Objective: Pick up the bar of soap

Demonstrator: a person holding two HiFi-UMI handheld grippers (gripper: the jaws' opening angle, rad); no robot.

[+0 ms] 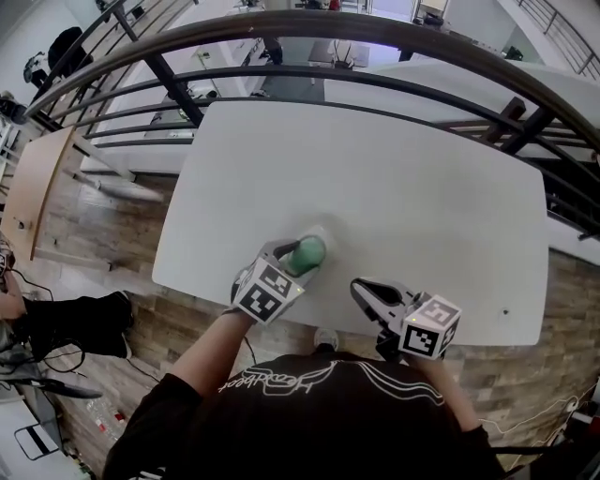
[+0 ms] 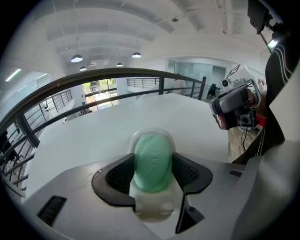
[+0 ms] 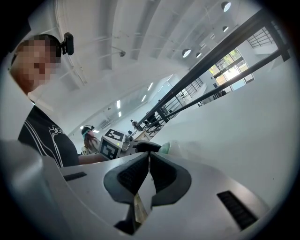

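Observation:
A green bar of soap (image 1: 306, 254) sits in a pale translucent dish (image 1: 317, 236) near the front edge of the white table (image 1: 394, 178). My left gripper (image 1: 298, 260) is shut on the soap (image 2: 152, 161); its dark pads (image 2: 187, 174) press the bar's two sides, with the dish (image 2: 152, 206) under and behind it. My right gripper (image 1: 367, 292) hovers at the table's front edge to the right, shut with nothing between its pads (image 3: 161, 174). In the right gripper view the left gripper (image 3: 145, 146) and a bit of the soap (image 3: 165, 148) show beyond the jaws.
A dark metal railing (image 1: 309, 23) curves behind the table. Wooden floor (image 1: 103, 216) lies to the left and below. A small dark speck (image 1: 505, 312) marks the table at front right.

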